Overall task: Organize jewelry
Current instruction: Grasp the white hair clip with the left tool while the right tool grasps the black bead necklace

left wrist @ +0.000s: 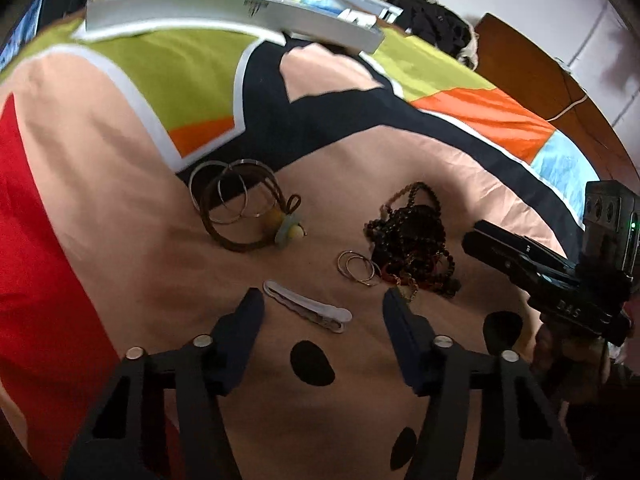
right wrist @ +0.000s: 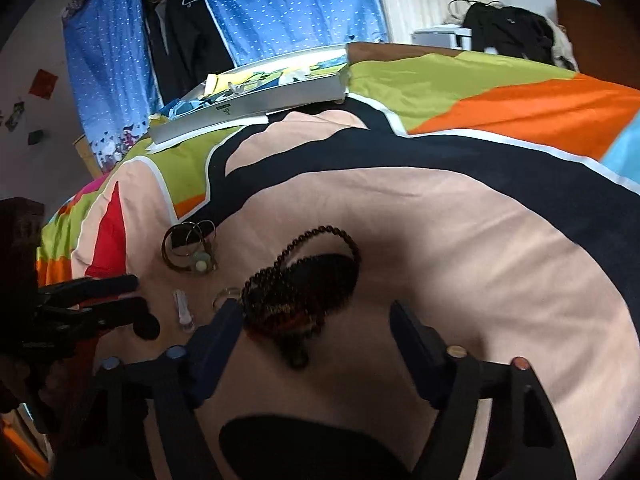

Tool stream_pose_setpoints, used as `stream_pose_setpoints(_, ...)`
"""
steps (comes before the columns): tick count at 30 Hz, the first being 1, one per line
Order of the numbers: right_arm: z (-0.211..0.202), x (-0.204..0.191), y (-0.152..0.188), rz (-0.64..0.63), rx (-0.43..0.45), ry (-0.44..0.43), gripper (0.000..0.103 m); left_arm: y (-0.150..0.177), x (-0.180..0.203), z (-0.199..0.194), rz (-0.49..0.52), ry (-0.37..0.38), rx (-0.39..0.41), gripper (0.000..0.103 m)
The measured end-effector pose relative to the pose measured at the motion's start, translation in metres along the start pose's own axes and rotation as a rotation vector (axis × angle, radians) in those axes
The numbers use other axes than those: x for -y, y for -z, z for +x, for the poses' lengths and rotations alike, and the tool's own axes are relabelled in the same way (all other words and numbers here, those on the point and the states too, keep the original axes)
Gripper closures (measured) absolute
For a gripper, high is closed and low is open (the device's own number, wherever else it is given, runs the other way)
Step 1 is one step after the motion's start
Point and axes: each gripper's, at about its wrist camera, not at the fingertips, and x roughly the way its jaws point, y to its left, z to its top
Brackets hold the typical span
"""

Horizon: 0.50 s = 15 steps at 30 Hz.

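Note:
Jewelry lies on a colourful bedspread (left wrist: 120, 128). A pile of dark bead necklaces (left wrist: 416, 240) (right wrist: 304, 296) sits in the middle. Thin metal hoop rings (left wrist: 358, 268) lie beside it. A bunch of bangles with a brown cord and yellow bead (left wrist: 236, 204) (right wrist: 188, 250) lies to the left. A white hair clip (left wrist: 308, 306) (right wrist: 182, 310) lies between the fingers of my open, empty left gripper (left wrist: 320, 308). My right gripper (right wrist: 316, 316) is open, its jaws straddling the necklace pile just above it. It also shows in the left wrist view (left wrist: 532, 268).
A flat silver box (left wrist: 232, 16) (right wrist: 256, 100) holding colourful items lies at the far side of the bed. Dark clothes (right wrist: 508, 32) hang at the back right, blue curtains (right wrist: 280, 0) behind. A wooden headboard (left wrist: 540, 76) runs along the right.

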Motion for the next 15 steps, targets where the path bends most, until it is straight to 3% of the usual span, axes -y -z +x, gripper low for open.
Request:
stream_pose_setpoints(6,0.029,0.002,-0.014,-0.019,-0.031,-0.058,0.052,-0.006,-0.006,0.009,-0.077,0.017,-0.081,0.061)
stream_pose_setpoints(10,0.046,-0.004,-0.020,-0.046,-0.052,-0.080,0.053,-0.006,-0.010,0.016,-0.119,0.001,-0.133,0.069)
stream_pose_setpoints(15,0.067,-0.014,-0.019,-0.091,-0.119,-0.099,0.058,-0.007,-0.022,0.020,-0.191,0.012,-0.169,0.069)
